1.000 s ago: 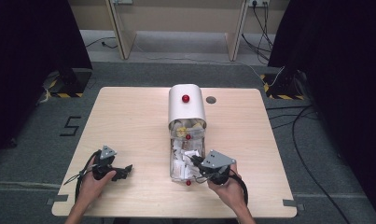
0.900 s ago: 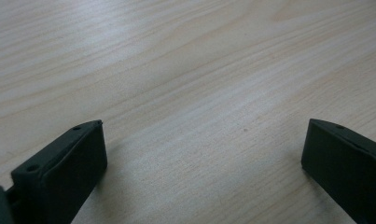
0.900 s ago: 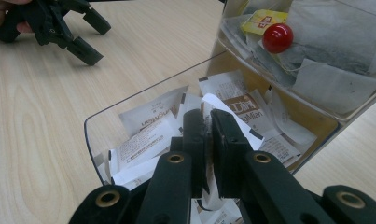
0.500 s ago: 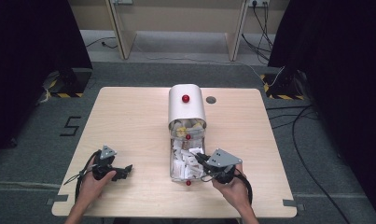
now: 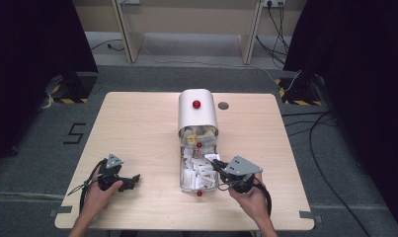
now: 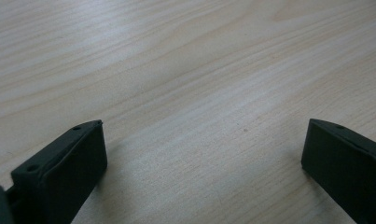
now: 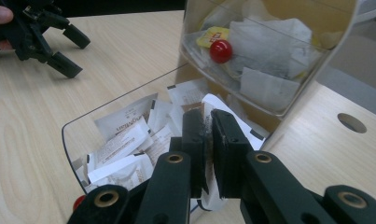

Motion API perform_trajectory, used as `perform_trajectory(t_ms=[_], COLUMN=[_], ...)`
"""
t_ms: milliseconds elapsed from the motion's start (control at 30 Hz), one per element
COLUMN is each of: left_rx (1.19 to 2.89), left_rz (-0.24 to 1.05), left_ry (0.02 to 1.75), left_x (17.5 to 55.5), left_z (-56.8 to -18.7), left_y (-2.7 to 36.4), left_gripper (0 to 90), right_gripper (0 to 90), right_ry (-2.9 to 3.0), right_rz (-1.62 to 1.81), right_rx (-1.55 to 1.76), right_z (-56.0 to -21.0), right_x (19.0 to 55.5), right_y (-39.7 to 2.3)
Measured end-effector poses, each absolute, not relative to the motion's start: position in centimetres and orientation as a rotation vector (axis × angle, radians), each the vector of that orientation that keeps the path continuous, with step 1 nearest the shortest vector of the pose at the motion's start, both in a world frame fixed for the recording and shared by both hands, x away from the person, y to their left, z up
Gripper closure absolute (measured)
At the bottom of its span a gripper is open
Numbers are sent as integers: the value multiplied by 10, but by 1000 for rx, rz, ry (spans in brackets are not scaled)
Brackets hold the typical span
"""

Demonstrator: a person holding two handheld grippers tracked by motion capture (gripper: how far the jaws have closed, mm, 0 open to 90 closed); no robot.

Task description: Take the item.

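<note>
We pinch a white packet [image 7: 213,105] with the right gripper [image 7: 208,140] at frame centre; next, lift it clear of the tray [image 7: 78,128]. Left gripper [image 5: 130,180] rests released, lower left.

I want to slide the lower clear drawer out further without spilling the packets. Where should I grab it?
Take the clear drawer by the red knob on its near front wall, coming from the table's near edge with tongs level. The knob sticks out clear of the wall, while the open top is full of loose white packets.
</note>
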State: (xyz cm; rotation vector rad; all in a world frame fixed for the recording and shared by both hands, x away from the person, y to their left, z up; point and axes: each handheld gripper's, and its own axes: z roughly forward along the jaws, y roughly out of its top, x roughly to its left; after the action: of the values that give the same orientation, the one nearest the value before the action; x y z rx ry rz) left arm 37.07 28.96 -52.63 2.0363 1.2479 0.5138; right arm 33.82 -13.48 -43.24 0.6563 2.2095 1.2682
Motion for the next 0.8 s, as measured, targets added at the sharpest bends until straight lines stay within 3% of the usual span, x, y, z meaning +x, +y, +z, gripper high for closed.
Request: perform_trajectory(t_ms=[800], left_rx=[2036], left_rz=[514], left_ry=[1248], left_x=[371], left_z=[-526], left_y=[290], left_gripper=[0], right_gripper=[844], right_ry=[2144], right_rz=[1272], right_rx=[696], right_z=[-422], right_x=[339], right_y=[-156])
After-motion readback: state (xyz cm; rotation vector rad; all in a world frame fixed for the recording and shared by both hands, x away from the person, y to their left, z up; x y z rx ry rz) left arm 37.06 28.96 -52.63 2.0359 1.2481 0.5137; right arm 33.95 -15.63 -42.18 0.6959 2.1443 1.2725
